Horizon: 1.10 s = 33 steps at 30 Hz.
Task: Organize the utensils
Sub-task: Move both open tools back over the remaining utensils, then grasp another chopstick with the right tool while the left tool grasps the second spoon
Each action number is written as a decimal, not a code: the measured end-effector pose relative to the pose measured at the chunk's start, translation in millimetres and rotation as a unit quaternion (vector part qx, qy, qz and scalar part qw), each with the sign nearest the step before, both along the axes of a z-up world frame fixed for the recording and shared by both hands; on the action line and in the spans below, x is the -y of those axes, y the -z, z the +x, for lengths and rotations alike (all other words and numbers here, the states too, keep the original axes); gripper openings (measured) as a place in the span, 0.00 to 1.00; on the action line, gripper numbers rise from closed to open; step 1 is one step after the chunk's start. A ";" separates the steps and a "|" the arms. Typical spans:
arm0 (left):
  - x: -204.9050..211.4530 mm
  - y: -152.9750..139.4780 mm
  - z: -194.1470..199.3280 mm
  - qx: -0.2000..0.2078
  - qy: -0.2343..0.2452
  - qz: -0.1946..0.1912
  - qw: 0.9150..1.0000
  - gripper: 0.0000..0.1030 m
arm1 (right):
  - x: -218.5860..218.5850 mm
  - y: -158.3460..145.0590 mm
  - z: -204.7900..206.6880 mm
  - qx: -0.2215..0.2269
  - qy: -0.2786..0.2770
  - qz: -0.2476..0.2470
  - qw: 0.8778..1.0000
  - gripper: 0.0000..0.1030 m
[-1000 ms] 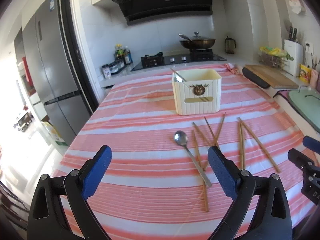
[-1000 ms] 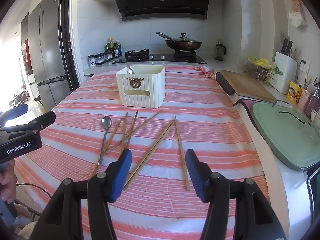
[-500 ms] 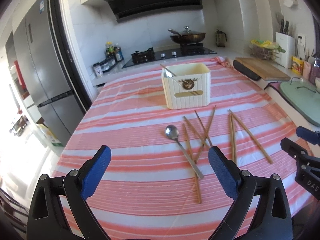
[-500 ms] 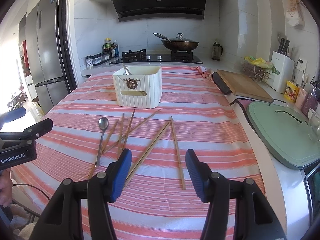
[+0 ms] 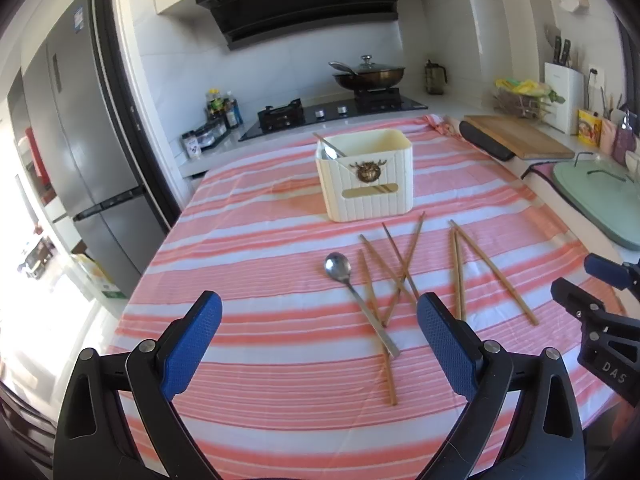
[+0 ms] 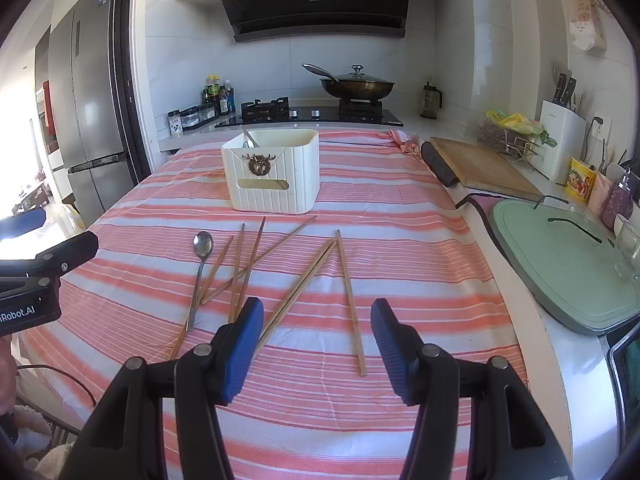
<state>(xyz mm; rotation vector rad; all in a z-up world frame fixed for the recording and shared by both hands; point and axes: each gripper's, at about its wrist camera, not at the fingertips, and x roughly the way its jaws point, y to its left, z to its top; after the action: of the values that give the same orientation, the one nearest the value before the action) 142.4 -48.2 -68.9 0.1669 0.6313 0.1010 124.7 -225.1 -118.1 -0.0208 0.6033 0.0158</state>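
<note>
Both the left hand-held gripper and right hand-held gripper hang open and empty above the striped surface, with the chopsticks and spoon lying just beyond their fingertips.

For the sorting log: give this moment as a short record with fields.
surface: striped cloth
holder: cream box, upright, a utensil already inside
spoon: loose on the cloth, left of the chopsticks
chopsticks: scattered in front of the box, several crossed
left gripper: open, empty, above the spoon handle
right gripper: open, empty, above the right-hand chopsticks
</note>
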 end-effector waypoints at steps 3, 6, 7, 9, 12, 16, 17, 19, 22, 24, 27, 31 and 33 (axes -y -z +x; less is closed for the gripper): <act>-7.5 5.5 5.1 -0.012 0.007 -0.008 1.000 0.98 | 1.5 1.3 1.6 -0.001 0.001 -0.004 1.000 0.55; -36.8 22.3 21.1 -0.049 -0.003 -0.059 0.997 0.98 | 15.3 5.0 4.9 -0.003 0.022 -0.001 1.000 0.55; -47.7 30.6 27.2 -0.065 -0.005 -0.081 0.995 0.98 | 22.4 7.1 6.5 -0.004 0.032 0.001 0.999 0.55; -64.8 49.3 40.0 -0.096 -0.002 -0.121 0.988 0.97 | 36.5 14.9 12.1 -0.018 0.049 0.002 0.999 0.55; -71.9 73.3 57.2 -0.134 0.014 -0.153 0.979 0.97 | 53.5 26.7 25.2 -0.044 0.054 0.000 0.998 0.55; -68.4 93.1 88.7 -0.170 0.031 -0.197 0.965 0.95 | 66.2 35.7 44.5 -0.067 0.042 -0.001 0.997 0.55; -66.1 96.6 98.4 -0.176 0.031 -0.203 0.963 0.93 | 67.8 37.5 50.2 -0.075 0.036 0.001 0.997 0.55; -62.6 102.2 117.9 -0.183 0.026 -0.211 0.960 0.91 | 66.7 40.1 61.2 -0.084 0.020 -0.003 0.996 0.55; -63.6 113.5 143.5 -0.192 -0.015 -0.215 0.957 0.90 | 61.5 44.7 77.2 -0.099 -0.002 -0.014 0.995 0.55; -64.2 121.7 154.9 -0.197 -0.042 -0.212 0.956 0.88 | 58.9 48.1 86.6 -0.106 -0.010 -0.017 0.994 0.55; -61.4 132.5 162.1 -0.203 -0.072 -0.191 0.958 0.88 | 55.1 54.0 101.7 -0.118 -0.017 -0.020 0.993 0.55; -57.3 134.7 159.0 -0.196 -0.075 -0.155 0.965 0.89 | 47.5 67.8 126.6 -0.138 -0.030 -0.030 0.990 0.55; -58.9 133.6 155.2 -0.199 -0.064 -0.151 0.966 0.89 | 41.7 77.5 138.5 -0.153 -0.043 -0.041 0.986 0.55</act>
<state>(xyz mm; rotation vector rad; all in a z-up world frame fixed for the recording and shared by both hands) 297.6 10.7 -202.5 -0.1554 1.0501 0.0953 263.2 -266.8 -195.5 -0.1251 0.9102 0.0785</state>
